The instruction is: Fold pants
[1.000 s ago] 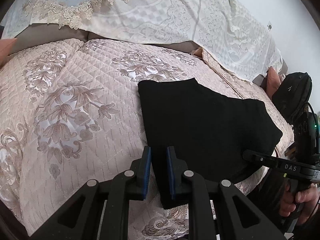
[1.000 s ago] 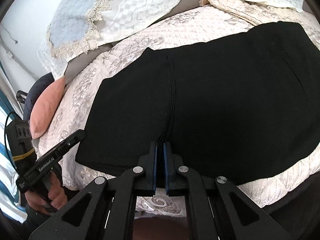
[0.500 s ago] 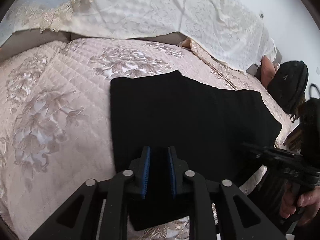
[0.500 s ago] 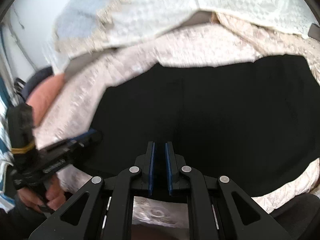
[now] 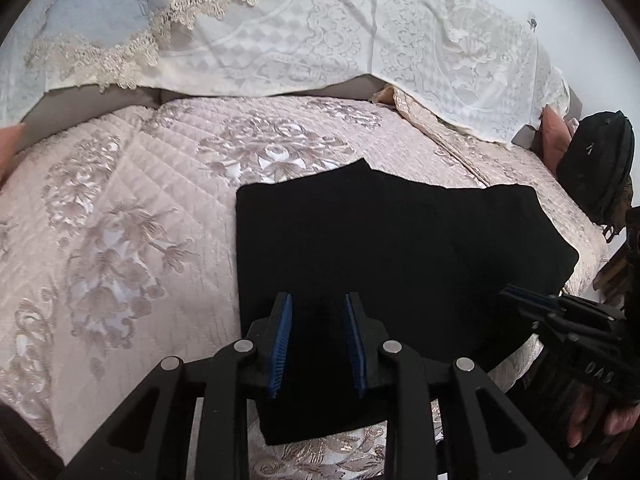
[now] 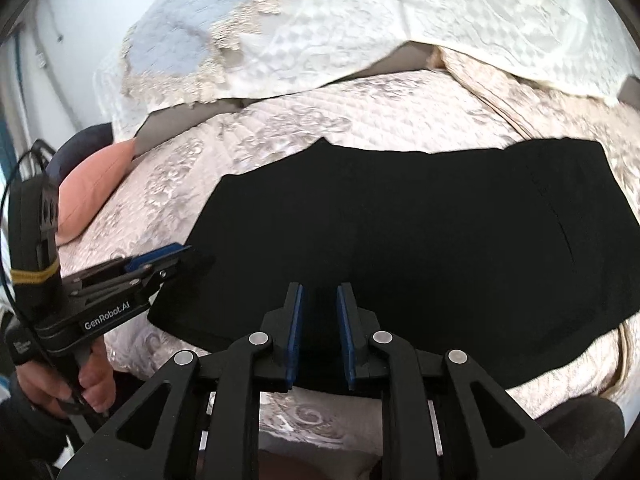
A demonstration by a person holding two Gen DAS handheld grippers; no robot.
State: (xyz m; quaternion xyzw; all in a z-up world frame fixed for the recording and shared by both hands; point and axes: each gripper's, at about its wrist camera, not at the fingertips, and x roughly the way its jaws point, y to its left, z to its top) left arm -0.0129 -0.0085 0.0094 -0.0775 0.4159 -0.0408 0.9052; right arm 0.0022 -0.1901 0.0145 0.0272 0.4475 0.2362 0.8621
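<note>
- Quilted pink bedspread (image 5: 132, 248) with floral stitching fills the left and centre of the left wrist view
- Cream lace cover (image 5: 320, 40) drapes across the top of the frame, blue patch at upper left
- Black pants (image 5: 392, 256), folded flat into a wide slab, lie on the bedspread at centre and right of the left wrist view; in the right wrist view (image 6: 420, 240) span the middle from left of centre to the right edge
- Salmon cushion (image 6: 94, 192) sits at the left of the right wrist view, apart from the pants
- Left gripper (image 5: 318, 338), bottom centre, jaws just been opening, blue pads spread over the near pants edge, not pinching
- Right gripper (image 6: 319, 334), bottom centre, jaws just been opening, narrower gap, pads clear of the cloth seen between them
</note>
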